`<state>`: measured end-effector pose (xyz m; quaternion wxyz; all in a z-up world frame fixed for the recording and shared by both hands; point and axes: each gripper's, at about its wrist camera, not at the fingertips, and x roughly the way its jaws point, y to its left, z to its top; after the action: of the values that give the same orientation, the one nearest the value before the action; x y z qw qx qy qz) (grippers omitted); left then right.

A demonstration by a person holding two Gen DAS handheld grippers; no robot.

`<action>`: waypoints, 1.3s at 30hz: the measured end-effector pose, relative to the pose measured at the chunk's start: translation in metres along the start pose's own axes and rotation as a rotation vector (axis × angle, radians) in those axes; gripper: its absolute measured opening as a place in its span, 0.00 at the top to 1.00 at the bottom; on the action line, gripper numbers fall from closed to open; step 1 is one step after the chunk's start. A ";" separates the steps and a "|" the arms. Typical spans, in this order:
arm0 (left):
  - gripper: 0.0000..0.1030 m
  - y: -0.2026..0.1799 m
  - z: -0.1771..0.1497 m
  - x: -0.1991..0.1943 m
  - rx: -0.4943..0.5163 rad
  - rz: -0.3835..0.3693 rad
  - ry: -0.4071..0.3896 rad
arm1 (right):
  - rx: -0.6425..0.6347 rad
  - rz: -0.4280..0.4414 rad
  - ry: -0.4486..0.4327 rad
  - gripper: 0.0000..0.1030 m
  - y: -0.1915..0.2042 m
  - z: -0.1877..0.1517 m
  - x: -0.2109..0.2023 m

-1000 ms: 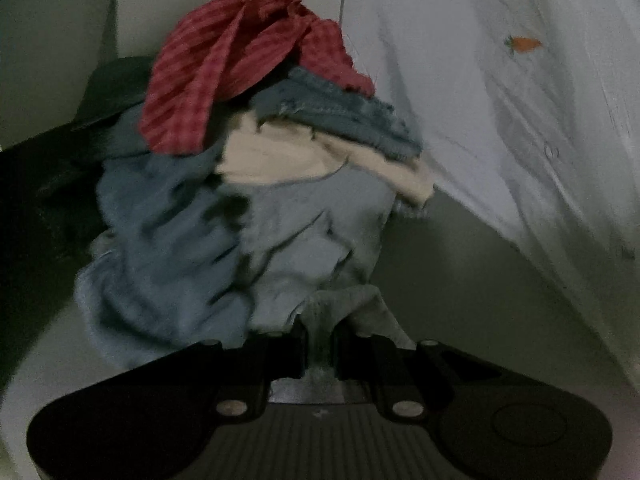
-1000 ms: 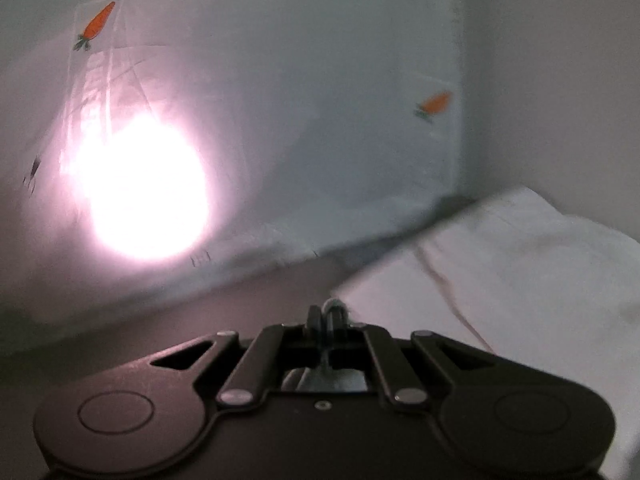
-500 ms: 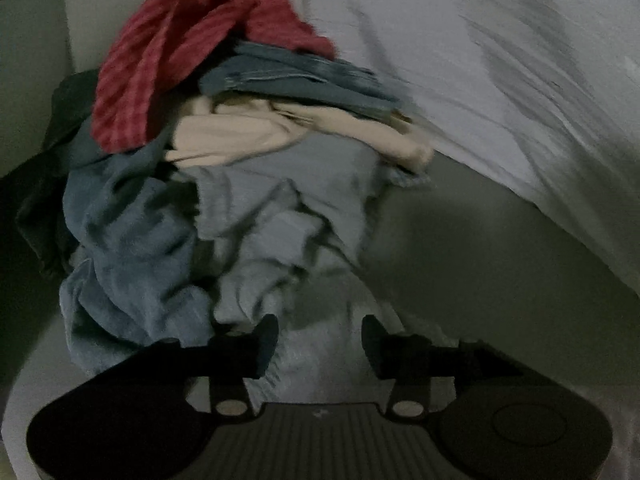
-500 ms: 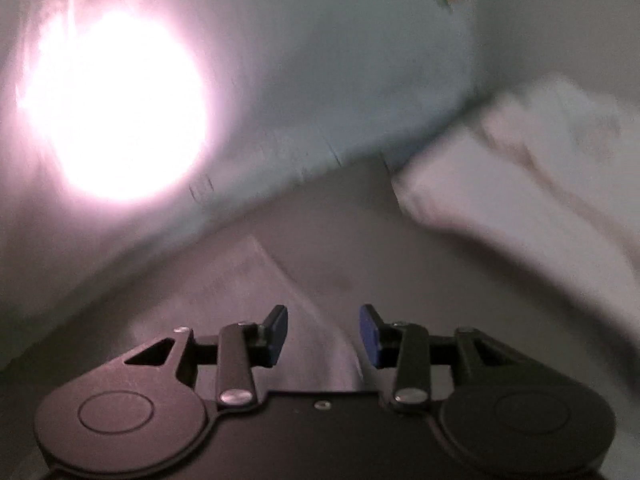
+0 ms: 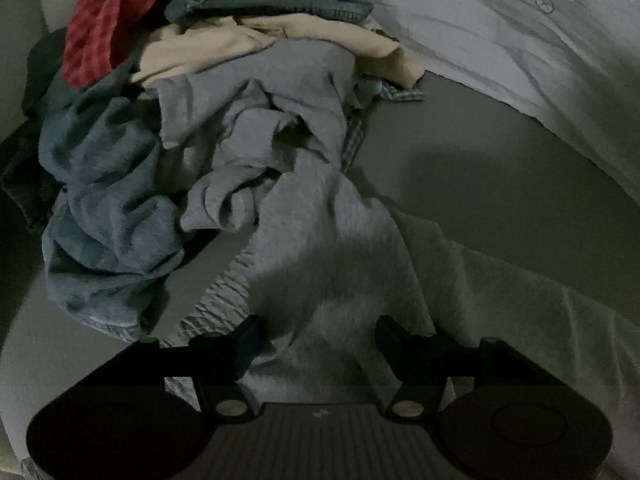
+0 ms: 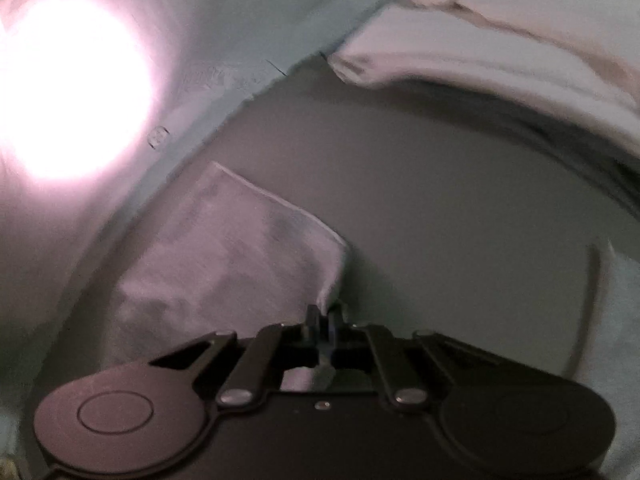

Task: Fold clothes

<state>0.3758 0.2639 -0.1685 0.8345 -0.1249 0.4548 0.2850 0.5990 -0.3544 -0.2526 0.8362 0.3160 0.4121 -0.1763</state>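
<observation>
Left wrist view: our left gripper (image 5: 318, 330) is opening over the grey garment (image 5: 320, 240) that trails from the pile (image 5: 192, 92), cloth between its jaws. Our right gripper (image 6: 324, 316) is clamped on the garment's corner (image 6: 332, 284).

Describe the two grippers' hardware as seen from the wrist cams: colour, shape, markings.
Both are black. The left gripper has two dark fingers on angled link arms with silver pivot screws, a ribbed centre panel with a small pale mark, and rounded side lobes, one bearing an embossed circle. The right gripper matches: rounded lobes with circle outlines, silver screws, triangular cut-outs, blue pads on its fingers. No cables, hands or sleeves show.
</observation>
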 end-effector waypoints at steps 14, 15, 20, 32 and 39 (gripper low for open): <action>0.24 -0.004 -0.014 0.007 0.001 -0.014 -0.014 | -0.079 0.378 -0.151 0.54 0.156 0.094 0.035; 0.23 -0.005 -0.015 0.008 0.005 -0.012 -0.018 | -0.072 0.337 -0.146 0.54 0.145 0.084 0.038; 0.12 -0.009 -0.013 0.012 -0.011 -0.013 -0.013 | -0.083 0.109 -0.083 0.55 0.094 0.039 0.062; 0.00 -0.019 -0.022 0.021 -0.047 0.008 -0.066 | -0.259 0.058 -0.049 0.91 0.136 0.013 0.114; 0.00 -0.021 -0.022 0.023 -0.044 0.004 -0.078 | -0.194 0.000 -0.245 0.99 0.080 0.029 0.032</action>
<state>0.3830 0.2454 -0.2009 0.8481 -0.1311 0.4157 0.3013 0.6792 -0.3161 -0.2349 0.9068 0.2098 0.3222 -0.1729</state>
